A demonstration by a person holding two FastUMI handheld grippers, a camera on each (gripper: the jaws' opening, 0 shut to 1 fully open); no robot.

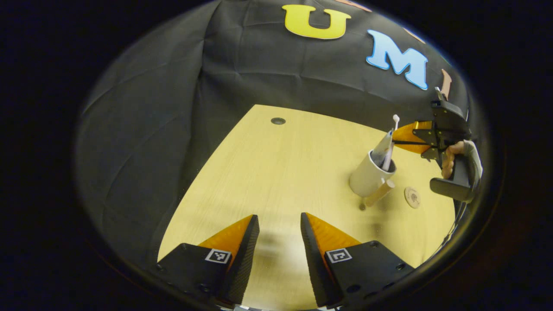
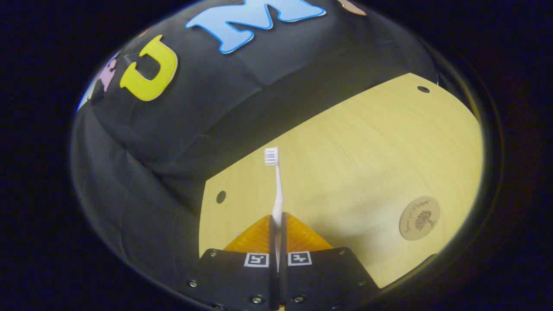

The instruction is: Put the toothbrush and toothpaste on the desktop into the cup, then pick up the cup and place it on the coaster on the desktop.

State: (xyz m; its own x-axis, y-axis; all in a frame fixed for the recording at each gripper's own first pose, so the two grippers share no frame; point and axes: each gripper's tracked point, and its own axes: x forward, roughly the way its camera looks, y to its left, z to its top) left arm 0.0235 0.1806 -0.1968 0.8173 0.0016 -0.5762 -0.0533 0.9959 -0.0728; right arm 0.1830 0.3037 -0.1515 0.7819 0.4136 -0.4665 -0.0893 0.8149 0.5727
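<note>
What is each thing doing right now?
toothbrush: pinched in right gripper, head up, at the cup.
toothpaste: standing in cup.
cup: upright on desk, not on coaster.
coaster: flat, bare.
left gripper: open, holding nothing.

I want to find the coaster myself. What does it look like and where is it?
Look at the pale wooden desk. Near the white cup holding the toothbrush and toothpaste, a small flat disc lies on the wood: the coaster. It is the only round, flat thing, tan with a dark tree drawing.
</note>
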